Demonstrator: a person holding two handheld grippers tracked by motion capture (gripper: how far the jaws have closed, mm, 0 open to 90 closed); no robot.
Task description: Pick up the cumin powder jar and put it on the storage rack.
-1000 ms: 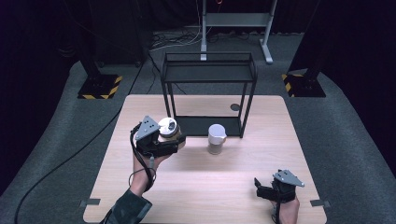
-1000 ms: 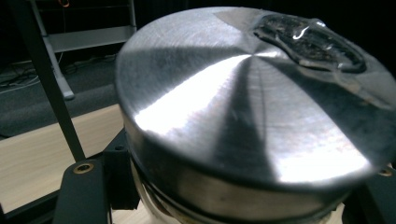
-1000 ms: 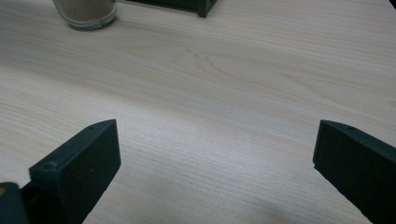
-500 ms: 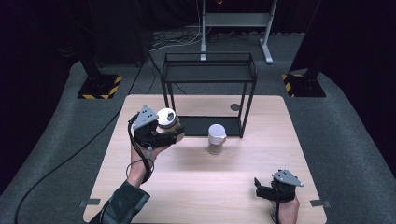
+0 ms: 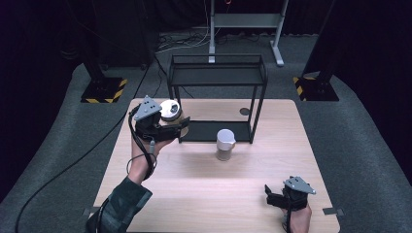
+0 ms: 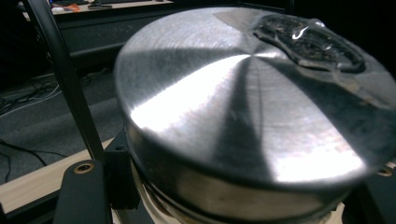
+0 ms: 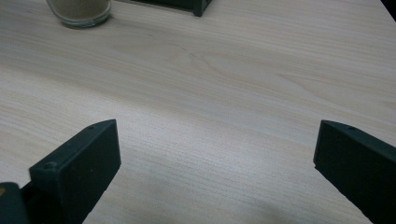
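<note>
Two jars are in play: one with a metal lid (image 5: 170, 109), pinched in the left gripper (image 5: 167, 130), and a second, capped jar (image 5: 225, 144) standing on the table (image 5: 204, 194) ahead and to the right of those jaws, just in front of the black wire shelf (image 5: 216, 73).

The step in hand looks like a carry. The held jar is off the table, beside the shelf's left legs, with one black leg (image 6: 65, 79) rising just left of the lid in the left gripper view. That view has the brushed lid (image 6: 243, 93) tilted and very close to the camera, a patch of dark residue near its far edge, and the jar body wedged between the black jaws at the bottom corners. The jaws are closed firmly on the jar's sides, with no gap showing at either one.

The likely next move is to set the jar on the shelf, though which tier cannot be told. That calls for clearing the frame's rail, levelling the jar, and loosening only once its base is down.

The right gripper (image 7: 215, 154) rests low at the near right of the table, its jaws spread wide over bare wood with nothing between them; the capped jar's glass base (image 7: 79, 11) lies well ahead and to their left.
</note>
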